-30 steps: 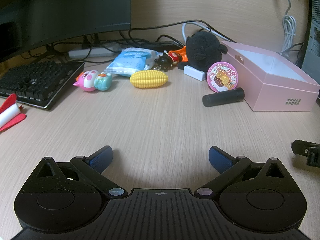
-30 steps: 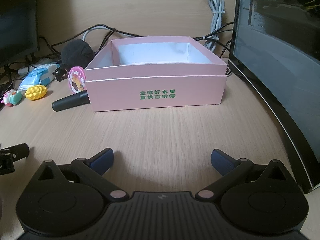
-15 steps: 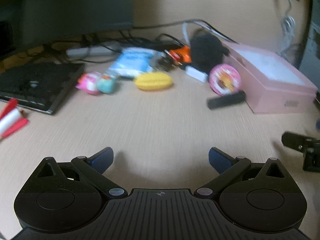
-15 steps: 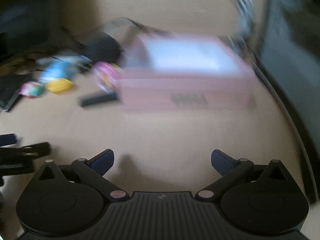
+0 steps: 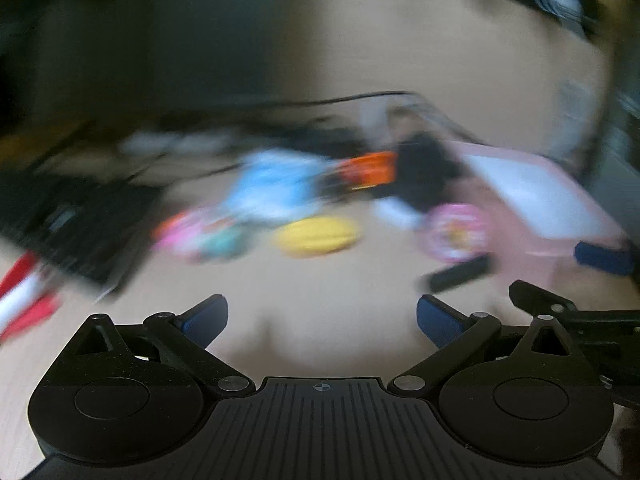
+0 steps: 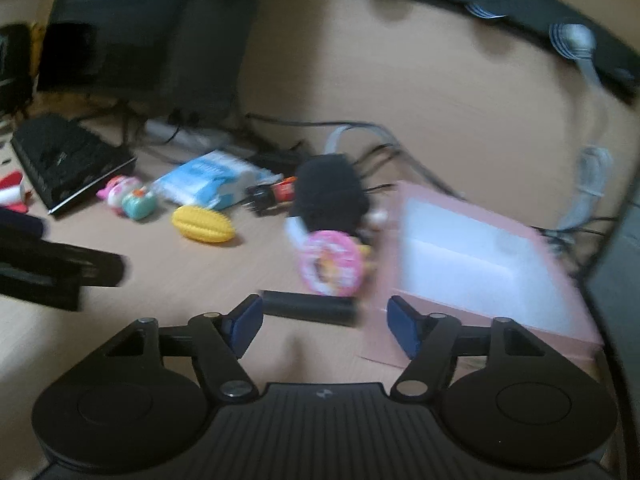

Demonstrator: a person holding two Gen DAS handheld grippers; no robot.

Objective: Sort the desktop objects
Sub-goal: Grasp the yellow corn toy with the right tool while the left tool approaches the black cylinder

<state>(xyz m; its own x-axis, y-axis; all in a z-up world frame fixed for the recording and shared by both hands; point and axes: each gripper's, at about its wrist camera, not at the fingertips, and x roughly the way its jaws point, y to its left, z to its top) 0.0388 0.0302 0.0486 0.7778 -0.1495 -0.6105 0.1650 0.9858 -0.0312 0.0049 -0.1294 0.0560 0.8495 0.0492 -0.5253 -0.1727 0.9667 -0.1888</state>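
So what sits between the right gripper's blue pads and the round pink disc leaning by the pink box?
In the right wrist view, a black cylinder lies on the desk between the right gripper and the disc; nothing else.

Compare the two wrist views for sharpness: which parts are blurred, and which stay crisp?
Left wrist view: heavy motion blur smears the yellow corn toy and pink box; only the left gripper is crisp. Right wrist view: milder blur, corn toy and black cylinder recognisable, right gripper sharp.
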